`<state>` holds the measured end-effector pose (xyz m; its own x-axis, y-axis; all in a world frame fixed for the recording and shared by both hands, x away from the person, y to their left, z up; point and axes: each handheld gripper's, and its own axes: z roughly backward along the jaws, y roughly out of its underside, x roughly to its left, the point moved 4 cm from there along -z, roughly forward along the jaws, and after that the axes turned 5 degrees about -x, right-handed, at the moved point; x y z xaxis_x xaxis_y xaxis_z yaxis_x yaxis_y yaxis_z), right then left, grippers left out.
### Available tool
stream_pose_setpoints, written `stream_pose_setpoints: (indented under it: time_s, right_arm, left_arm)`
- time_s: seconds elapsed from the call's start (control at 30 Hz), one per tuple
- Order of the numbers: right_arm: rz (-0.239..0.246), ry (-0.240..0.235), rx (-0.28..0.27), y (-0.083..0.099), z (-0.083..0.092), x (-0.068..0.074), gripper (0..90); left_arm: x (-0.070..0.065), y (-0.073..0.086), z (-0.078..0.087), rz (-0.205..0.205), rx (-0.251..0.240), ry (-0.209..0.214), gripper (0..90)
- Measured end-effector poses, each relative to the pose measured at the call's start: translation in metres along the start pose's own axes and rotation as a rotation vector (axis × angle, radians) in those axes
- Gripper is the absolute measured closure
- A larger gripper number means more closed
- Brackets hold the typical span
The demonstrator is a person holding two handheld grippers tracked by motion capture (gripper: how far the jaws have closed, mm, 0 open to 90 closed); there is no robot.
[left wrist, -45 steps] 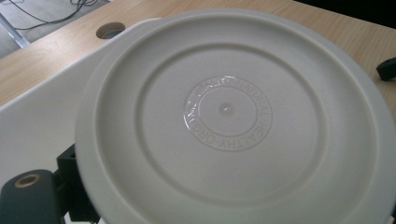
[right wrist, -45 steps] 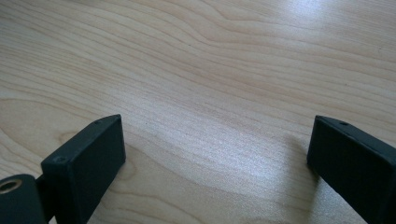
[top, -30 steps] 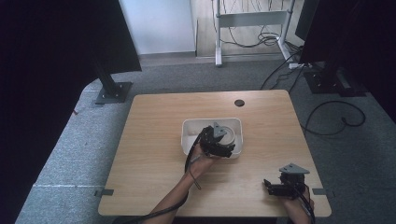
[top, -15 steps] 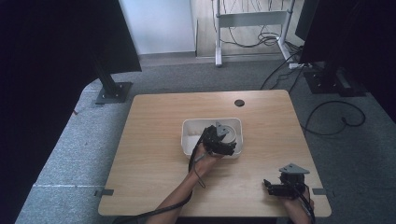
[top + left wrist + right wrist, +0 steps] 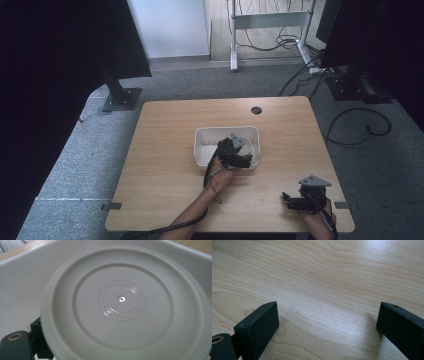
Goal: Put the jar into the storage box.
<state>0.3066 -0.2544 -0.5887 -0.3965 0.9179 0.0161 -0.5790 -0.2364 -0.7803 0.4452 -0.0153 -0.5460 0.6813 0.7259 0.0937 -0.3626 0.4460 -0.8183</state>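
A round grey plate (image 5: 122,305) is seen from its underside, with embossed lettering ringing its centre. It stands tilted inside a white rectangular bin (image 5: 201,136) in the middle of the wooden table (image 5: 165,150). My left gripper (image 5: 235,153) is over the bin's right half and is shut on the plate's rim; one black finger (image 5: 15,345) shows behind the plate's lower left edge. The bin's white wall (image 5: 20,285) rises behind the plate. My right gripper (image 5: 295,200) rests low at the table's front right, open, with bare wood between its fingers (image 5: 259,325).
A small dark cable hole (image 5: 256,110) sits near the table's far edge. Dark stands (image 5: 120,95) and loose cables (image 5: 355,125) lie on the carpet around the table. The bin's left half (image 5: 210,150) holds nothing I can make out.
My left gripper has edged slightly right and deeper over the bin with the plate. The right gripper has stayed put.
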Motion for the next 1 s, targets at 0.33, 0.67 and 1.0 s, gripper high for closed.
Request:
stream_pose_setpoints:
  time_s: [0.33,0.67,1.0]
  right_arm:
    - [0.002,-0.004,0.000,0.000,0.000,0.001,3.9]
    - [0.003,-0.005,0.000,0.000,0.000,0.001,3.9]
    - [0.003,-0.006,0.000,0.000,0.000,0.001,3.9]
  left_arm:
    - [0.007,0.004,-0.002,0.088,0.006,0.011,9.9]
    - [0.008,0.004,-0.001,0.061,0.011,0.020,5.9]
    - [0.010,0.000,0.009,0.051,-0.015,0.034,3.5]
